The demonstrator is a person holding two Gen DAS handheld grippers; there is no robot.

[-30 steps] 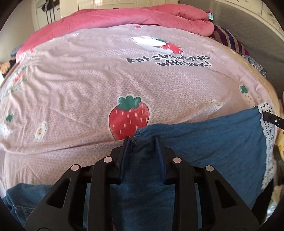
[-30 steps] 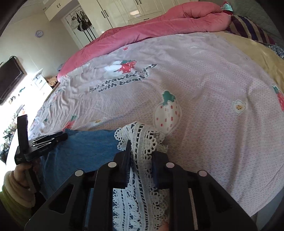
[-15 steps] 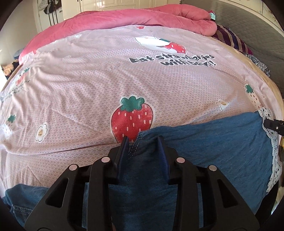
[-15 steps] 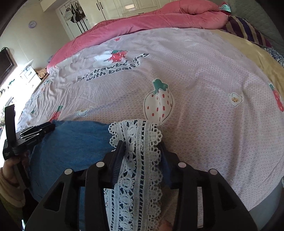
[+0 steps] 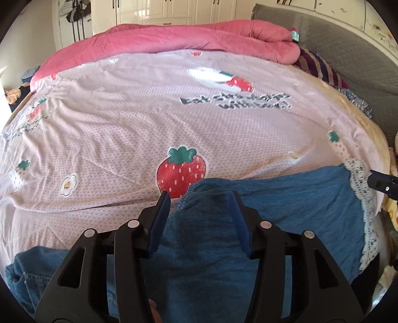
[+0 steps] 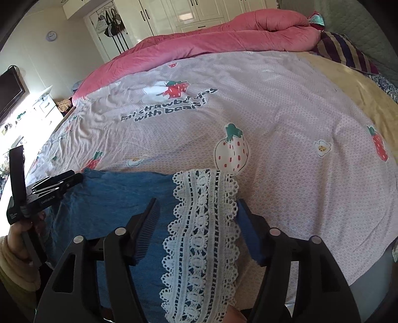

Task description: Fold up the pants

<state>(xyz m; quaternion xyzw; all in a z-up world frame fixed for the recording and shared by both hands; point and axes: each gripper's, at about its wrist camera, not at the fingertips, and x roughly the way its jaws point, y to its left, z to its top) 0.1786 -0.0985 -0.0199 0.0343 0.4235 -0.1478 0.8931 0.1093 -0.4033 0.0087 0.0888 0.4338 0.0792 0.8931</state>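
The bed (image 5: 124, 124) fills both my views, covered by a pale pink sheet (image 6: 286, 104) printed with strawberries and the words "Eat strawberries with bear!". Along its far edge lies a rolled pink duvet (image 5: 186, 39), with a striped pillow (image 6: 343, 52) at its right end, against a grey padded headboard (image 5: 335, 49). Beyond the bed I see white wardrobe doors (image 6: 199, 12), and off to the left of my right view a dark television (image 6: 10, 92) on the wall.

The pants (image 5: 286, 211), blue denim, lie flat at the near edge of the bed, stretched across between my two grippers. Their hem carries a white lace trim (image 6: 201, 236), which runs straight toward my right camera.

My left gripper (image 5: 200, 198) is spread: both blue-padded fingers stand apart with the denim edge lying loose between them, not pinched. My right gripper (image 6: 196, 206) is likewise spread wide, the lace trim resting between its fingers without being clamped.

In the right view I can see the left gripper from the side at the pants' left edge, held by a hand (image 6: 18, 236) in a cream sleeve. In the left view, the right gripper's tip shows just beside the lace.
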